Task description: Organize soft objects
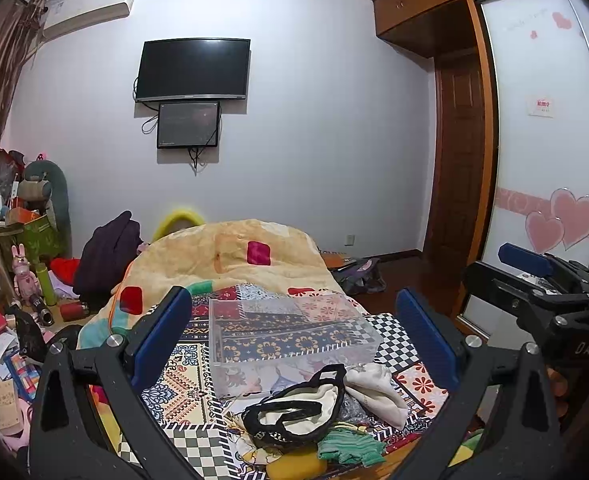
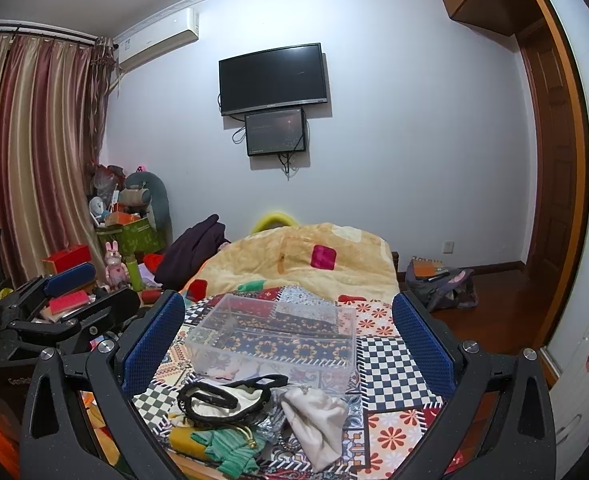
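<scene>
we judge the task barely begun: the clear box [image 2: 272, 334] just ahead of our right gripper [image 2: 290, 348] looks empty, and nothing is packed. the soft pile [image 2: 250, 420] lies on the bed [image 2: 390, 364] between its fingers, below the box. both it and the left gripper [image 1: 294, 340] stand wide open, holding nothing. everything remains to be moved.
</scene>
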